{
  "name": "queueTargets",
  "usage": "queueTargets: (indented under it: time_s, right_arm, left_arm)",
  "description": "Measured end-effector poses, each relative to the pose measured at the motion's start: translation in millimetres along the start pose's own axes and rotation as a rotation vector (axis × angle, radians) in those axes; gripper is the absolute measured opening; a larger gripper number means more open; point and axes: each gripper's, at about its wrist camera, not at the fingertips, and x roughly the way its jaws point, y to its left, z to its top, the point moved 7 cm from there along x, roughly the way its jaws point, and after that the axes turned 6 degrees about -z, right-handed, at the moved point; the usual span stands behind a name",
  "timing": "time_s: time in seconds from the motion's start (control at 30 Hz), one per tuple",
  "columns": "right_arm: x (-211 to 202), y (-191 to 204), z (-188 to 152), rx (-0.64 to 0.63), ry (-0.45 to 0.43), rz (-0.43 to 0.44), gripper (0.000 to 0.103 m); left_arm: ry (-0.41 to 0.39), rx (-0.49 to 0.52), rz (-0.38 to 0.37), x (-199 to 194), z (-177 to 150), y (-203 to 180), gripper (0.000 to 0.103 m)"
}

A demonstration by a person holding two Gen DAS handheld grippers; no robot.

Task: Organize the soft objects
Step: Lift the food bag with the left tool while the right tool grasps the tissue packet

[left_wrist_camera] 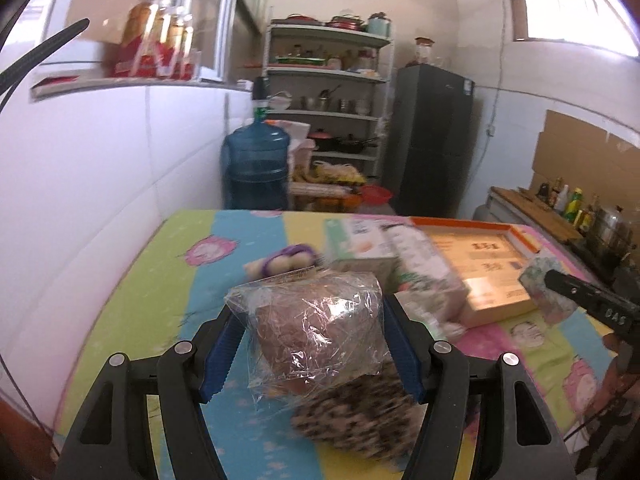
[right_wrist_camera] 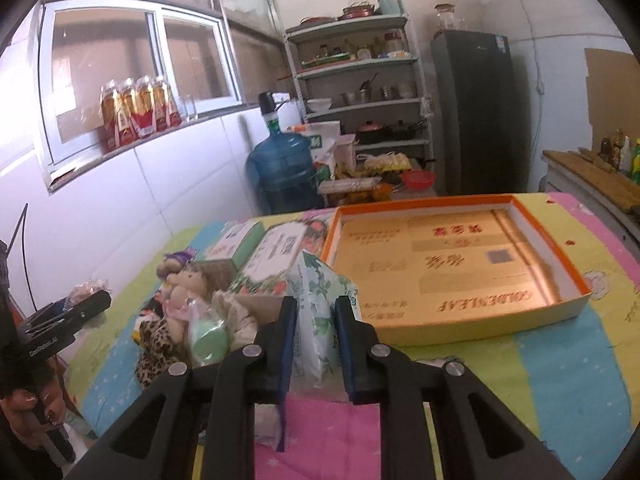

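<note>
Over the counter, near its middle | tray seen bare, nothing sorted yet | left gripper fingers wide, clamped on bagged toy | right gripper fingers narrow, pinching tissue pack | dolls and boxes left beside tray.

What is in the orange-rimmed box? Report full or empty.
Empty. The orange-rimmed box shows only its bare gold printed floor; the tissue pack sits clamped in the right gripper, outside it.

The box lid reads "GOLDENLEAF", upside down; other print is illegible.
</note>
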Motion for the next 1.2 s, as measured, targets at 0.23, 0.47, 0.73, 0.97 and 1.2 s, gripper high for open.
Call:
queueTargets:
  time_s: [0.23, 0.47, 0.73, 0.97, 1.2]
  right_arm:
    - [-8, -28, 18, 0.020, -0.041, -0.043, 0.020]
    - [-13, -61, 31, 0.035, -0.078, -0.089, 0.020]
    - [-8, -98, 51, 0.044, -0.112, -0.134, 0.020]
    - [13, -130, 67, 0.055, -0.111, -0.148, 0.020]
    - [49, -154, 71, 0.054, -0.057, -0.148, 0.020]
  left_arm:
    - [-0.009, 0.019, -0.072, 20, 22, -51, 0.069]
    - [-0.026, 0.058, -0.073, 44, 48, -103, 0.069]
    - [-0.024, 0.087, -0.077, 83, 64, -154, 0.069]
    - [0.023, 0.101, -0.069, 131, 68, -191, 0.069]
    - [0.113, 0.080, -0.059, 186, 61, -210, 0.069]
